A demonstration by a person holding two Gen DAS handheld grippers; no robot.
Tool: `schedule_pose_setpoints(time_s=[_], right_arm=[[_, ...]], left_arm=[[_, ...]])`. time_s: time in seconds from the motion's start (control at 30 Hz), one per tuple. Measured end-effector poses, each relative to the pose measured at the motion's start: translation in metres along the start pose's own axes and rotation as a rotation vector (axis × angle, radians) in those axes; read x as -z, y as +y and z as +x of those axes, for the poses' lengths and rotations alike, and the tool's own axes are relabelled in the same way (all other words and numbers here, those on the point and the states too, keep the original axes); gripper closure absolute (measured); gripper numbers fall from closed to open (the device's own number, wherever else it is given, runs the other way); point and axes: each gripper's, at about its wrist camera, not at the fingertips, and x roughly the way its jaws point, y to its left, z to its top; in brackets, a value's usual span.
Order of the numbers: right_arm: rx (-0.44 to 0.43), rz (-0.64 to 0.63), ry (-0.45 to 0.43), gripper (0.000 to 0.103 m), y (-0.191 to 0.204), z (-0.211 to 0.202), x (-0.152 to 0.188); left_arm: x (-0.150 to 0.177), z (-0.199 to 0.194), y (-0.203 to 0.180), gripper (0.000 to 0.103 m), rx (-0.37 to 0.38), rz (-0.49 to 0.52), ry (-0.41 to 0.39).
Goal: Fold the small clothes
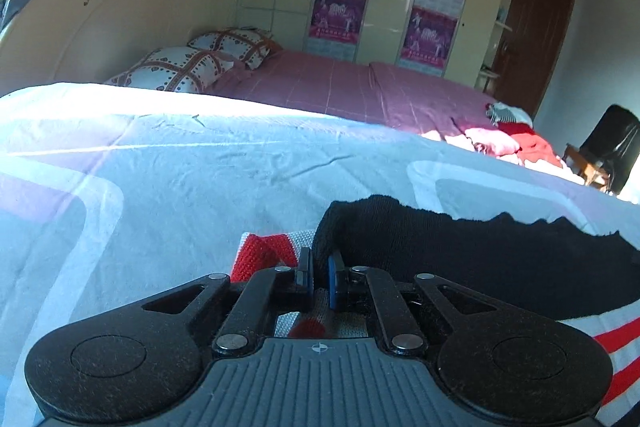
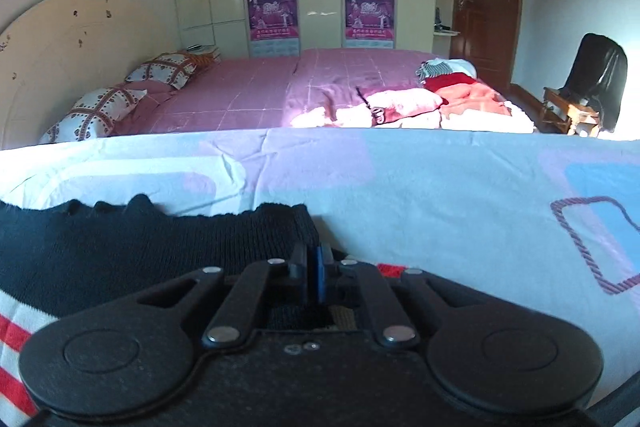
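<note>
On the pale patterned bedsheet (image 1: 200, 167) lies the knit garment (image 1: 480, 259), black with red and white stripes; left tongs (image 1: 320, 277) pinched on its left corner, right tongs (image 2: 312, 273) clamped on the black hem opposite. Lift both corners evenly, keep the edge taut, fold over squarely

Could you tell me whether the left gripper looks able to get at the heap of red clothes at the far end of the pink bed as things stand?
Probably not: the left gripper is shut on the black knitted garment on the near sheet, and the red clothes lie far across the pink bed.
</note>
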Motion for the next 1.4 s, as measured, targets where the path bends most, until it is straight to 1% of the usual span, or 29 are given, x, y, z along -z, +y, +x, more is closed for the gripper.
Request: schedule_pose_setpoints(time_s=[0.07, 0.1, 0.17, 0.2, 0.23, 0.27, 0.3, 0.37, 0.43, 0.47, 0.53, 0.6, 0.63, 0.67, 0.7, 0.73, 0.8, 0.83, 0.87, 0.93, 0.97, 1.0, 1.03, 1.07, 1.17, 1.2, 1.27, 1.3, 1.4], right_arm=[[0.007, -0.013, 0.007, 0.095, 0.001, 0.001, 0.001], [0.012, -0.005, 0.012, 0.079, 0.0, 0.002, 0.001], [0.018, 0.028, 0.025, 0.069, -0.004, 0.003, 0.0], [-0.002, 0.048, 0.021, 0.066, -0.008, 0.0, 0.0], [-0.016, 0.063, 0.0, 0.067, -0.011, -0.006, -0.001], [-0.026, 0.076, -0.045, 0.065, -0.013, -0.017, -0.001], [-0.056, 0.08, -0.102, 0.065, -0.013, -0.031, -0.001], [-0.145, 0.061, -0.136, 0.067, -0.005, -0.049, -0.002], [-0.245, -0.004, -0.107, 0.067, 0.021, -0.054, -0.004], [-0.278, -0.051, -0.086, 0.068, 0.038, -0.054, -0.003], [-0.309, -0.145, -0.028, 0.069, 0.074, -0.049, 0.0], [-0.287, -0.214, 0.026, 0.068, 0.101, -0.043, 0.007], [-0.26, -0.228, 0.034, 0.068, 0.108, -0.04, 0.011], [-0.243, -0.235, 0.044, 0.068, 0.11, -0.037, 0.014], [-0.227, -0.233, 0.051, 0.068, 0.108, -0.035, 0.017], [-0.203, -0.23, 0.051, 0.068, 0.102, -0.034, 0.019], [-0.147, -0.218, 0.036, 0.068, 0.083, -0.036, 0.023], [-0.103, -0.208, 0.029, 0.068, 0.071, -0.037, 0.022], [-0.062, -0.201, 0.022, 0.069, 0.058, -0.038, 0.022], [-0.027, -0.151, 0.006, 0.07, 0.025, -0.039, 0.023], [-0.034, -0.13, 0.011, 0.072, 0.013, -0.039, 0.022], [-0.059, -0.102, 0.014, 0.07, 0.005, -0.039, 0.021], [-0.041, -0.097, 0.014, 0.062, 0.004, -0.039, 0.021], [0.009, -0.108, 0.023, 0.055, 0.006, -0.037, 0.021], [0.001, -0.082, 0.028, 0.059, 0.01, -0.041, 0.018], [-0.008, -0.069, 0.006, 0.059, 0.011, -0.049, 0.017], [-0.042, -0.06, -0.069, 0.057, 0.015, -0.073, 0.016], [-0.086, -0.064, -0.083, 0.058, 0.021, -0.084, 0.018], [-0.217, -0.095, -0.058, 0.06, 0.051, -0.1, 0.027]], left_arm=[[0.0, 0.001, -0.003, 0.093, -0.023, 0.016, 0.005], [0.0, 0.001, -0.004, 0.092, -0.03, 0.023, 0.009], [-0.003, 0.0, -0.002, 0.091, -0.014, 0.01, 0.019], [-0.004, -0.002, 0.002, 0.086, 0.003, -0.005, 0.02], [-0.005, -0.005, 0.006, 0.081, 0.018, -0.023, 0.023], [-0.006, -0.011, 0.008, 0.068, 0.018, -0.035, 0.018], [-0.008, -0.021, 0.008, 0.053, 0.015, -0.048, -0.014], [-0.01, -0.043, -0.003, 0.04, 0.002, -0.033, -0.11], [-0.012, -0.053, -0.027, 0.04, 0.081, 0.024, -0.139], [-0.011, -0.055, -0.045, 0.04, 0.129, 0.067, -0.13], [-0.005, -0.049, -0.085, 0.04, 0.201, 0.197, -0.065], [0.009, -0.04, -0.118, 0.039, 0.222, 0.307, 0.003], [0.016, -0.035, -0.124, 0.039, 0.216, 0.336, 0.027], [0.023, -0.031, -0.125, 0.039, 0.19, 0.347, 0.035], [0.026, -0.03, -0.119, 0.035, 0.187, 0.329, 0.033], [0.028, -0.032, -0.109, 0.033, 0.195, 0.28, 0.024], [0.028, -0.034, -0.086, 0.032, 0.154, 0.24, 0.014], [0.029, -0.038, -0.075, 0.032, 0.123, 0.241, 0.005], [0.029, -0.041, -0.064, 0.032, 0.119, 0.248, -0.006], [0.031, -0.045, -0.046, 0.032, 0.08, 0.273, -0.013], [0.031, -0.046, -0.039, 0.032, 0.056, 0.274, -0.012], [0.029, -0.046, -0.029, 0.032, 0.07, 0.238, -0.004], [0.028, -0.045, -0.024, 0.032, 0.084, 0.206, 0.004], [0.026, -0.043, -0.025, 0.032, 0.081, 0.209, 0.01], [0.024, -0.045, -0.035, 0.032, 0.039, 0.243, 0.017], [0.023, -0.049, -0.037, 0.032, 0.033, 0.237, 0.015], [0.022, -0.07, -0.043, 0.032, 0.05, 0.223, -0.032], [0.024, -0.08, -0.049, 0.032, 0.076, 0.229, -0.05], [0.035, -0.103, -0.068, 0.032, 0.139, 0.216, -0.075]])
